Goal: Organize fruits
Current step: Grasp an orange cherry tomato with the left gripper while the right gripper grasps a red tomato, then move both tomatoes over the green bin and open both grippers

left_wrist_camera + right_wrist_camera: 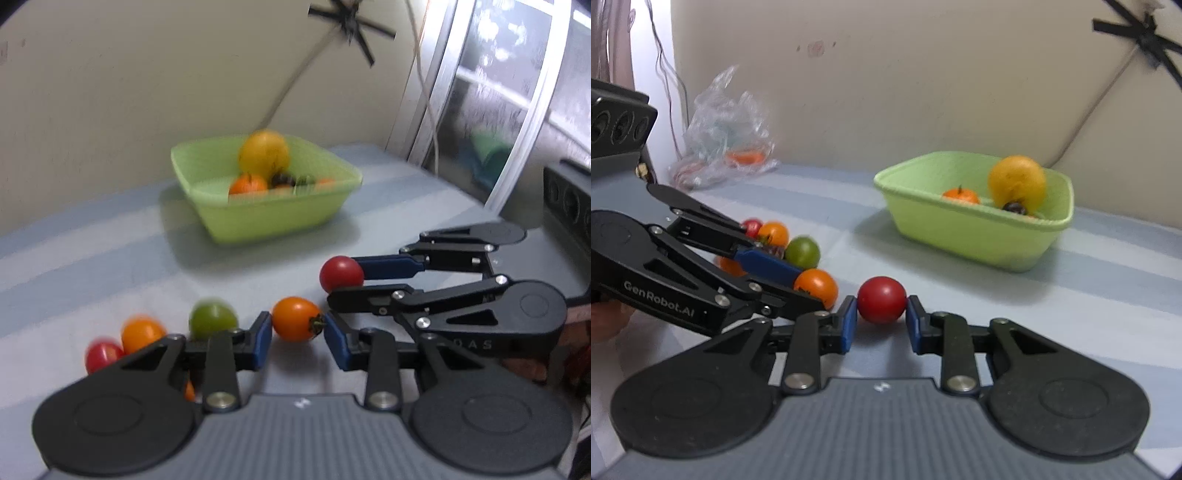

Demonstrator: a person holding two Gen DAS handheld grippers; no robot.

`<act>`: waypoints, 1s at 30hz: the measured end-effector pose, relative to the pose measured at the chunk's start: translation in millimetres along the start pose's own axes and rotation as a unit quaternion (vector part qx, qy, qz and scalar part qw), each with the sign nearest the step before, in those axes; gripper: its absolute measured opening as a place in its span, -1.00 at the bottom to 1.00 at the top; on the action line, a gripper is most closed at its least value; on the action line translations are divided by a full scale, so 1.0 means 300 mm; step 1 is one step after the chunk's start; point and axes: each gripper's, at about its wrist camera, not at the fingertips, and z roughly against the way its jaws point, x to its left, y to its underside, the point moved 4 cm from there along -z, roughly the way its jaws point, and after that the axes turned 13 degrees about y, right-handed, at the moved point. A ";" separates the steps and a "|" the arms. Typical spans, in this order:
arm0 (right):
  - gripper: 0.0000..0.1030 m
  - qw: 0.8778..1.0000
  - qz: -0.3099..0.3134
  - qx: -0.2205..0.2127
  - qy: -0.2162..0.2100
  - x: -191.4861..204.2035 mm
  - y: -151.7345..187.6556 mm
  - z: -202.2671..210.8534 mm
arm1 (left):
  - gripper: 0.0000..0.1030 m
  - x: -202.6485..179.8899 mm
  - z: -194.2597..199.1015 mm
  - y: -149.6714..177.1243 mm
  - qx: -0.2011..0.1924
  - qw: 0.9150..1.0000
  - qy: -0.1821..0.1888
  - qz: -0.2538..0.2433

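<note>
On the striped cloth, my left gripper (298,328) is shut on an orange cherry tomato (295,319), its blue pads pressing both sides. Just right of it, my right gripper (881,306) is shut on a red cherry tomato (881,300), which also shows in the left wrist view (340,275). To the left lie a loose green tomato (212,319), an orange tomato (142,332) and a red tomato (101,356). Farther back stands a light green bowl (258,218) holding a large orange fruit (264,153), a mandarin and some small tomatoes.
A crumpled clear plastic bag (727,129) lies against the wall at the back left. A black device with round holes (569,199) stands at the cloth's right edge, beside a window frame (480,92). A beige wall runs behind the bowl.
</note>
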 end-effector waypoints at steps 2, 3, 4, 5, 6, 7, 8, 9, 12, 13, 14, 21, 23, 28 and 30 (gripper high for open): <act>-0.40 0.999 -0.011 -0.026 0.016 -0.031 -0.046 0.018 | -0.40 -0.004 0.019 -0.061 -0.022 1.000 -0.006 -0.011; -0.40 0.999 -0.016 -0.036 0.024 -0.049 -0.067 0.023 | -0.40 -0.002 0.025 -0.096 -0.031 0.999 -0.011 -0.015; -0.39 0.998 -0.021 -0.046 0.035 -0.068 -0.092 0.023 | -0.40 0.002 0.026 -0.129 -0.039 0.999 -0.015 -0.019; -0.39 0.997 -0.027 -0.056 0.043 -0.088 -0.116 0.019 | -0.40 0.011 0.021 -0.167 -0.047 0.999 -0.018 -0.021; -0.39 0.996 -0.034 -0.063 0.049 -0.109 -0.138 0.006 | -0.40 0.023 0.012 -0.197 -0.052 0.998 -0.019 -0.020; -0.39 0.996 -0.040 -0.065 0.055 -0.132 -0.153 -0.010 | -0.40 0.040 -0.004 -0.228 -0.054 0.998 -0.021 -0.015; -0.39 0.995 -0.046 -0.064 0.061 -0.148 -0.164 -0.030 | -0.40 0.056 -0.024 -0.253 -0.053 0.998 -0.023 -0.012; -0.39 0.995 -0.049 -0.063 0.067 -0.164 -0.173 -0.054 | -0.40 0.071 -0.045 -0.272 -0.052 0.998 -0.027 -0.011; -0.39 0.994 -0.051 -0.056 0.078 -0.192 -0.180 -0.116 | -0.40 0.121 -0.112 -0.313 -0.040 0.998 -0.044 -0.003; -0.39 0.994 -0.050 -0.052 0.081 -0.197 -0.180 -0.138 | -0.40 0.137 -0.134 -0.322 -0.035 0.998 -0.047 0.002; -0.39 0.994 -0.049 -0.048 0.085 -0.201 -0.181 -0.161 | -0.40 0.154 -0.156 -0.330 -0.031 0.998 -0.050 0.007; -0.39 0.995 -0.041 -0.026 0.087 -0.203 -0.189 -0.256 | -0.40 0.240 -0.246 -0.367 -0.013 0.997 -0.063 0.033; -0.37 0.995 -0.041 -0.025 0.084 -0.203 -0.188 -0.266 | -0.39 0.252 -0.254 -0.367 -0.008 0.998 -0.061 0.035; -0.35 0.994 -0.044 -0.038 0.091 -0.200 -0.190 -0.230 | -0.22 0.241 -0.198 -0.367 -0.015 0.998 -0.062 0.021; -0.35 0.993 -0.047 -0.056 0.092 -0.199 -0.201 -0.178 | -0.22 0.231 -0.125 -0.365 -0.030 0.998 -0.060 0.019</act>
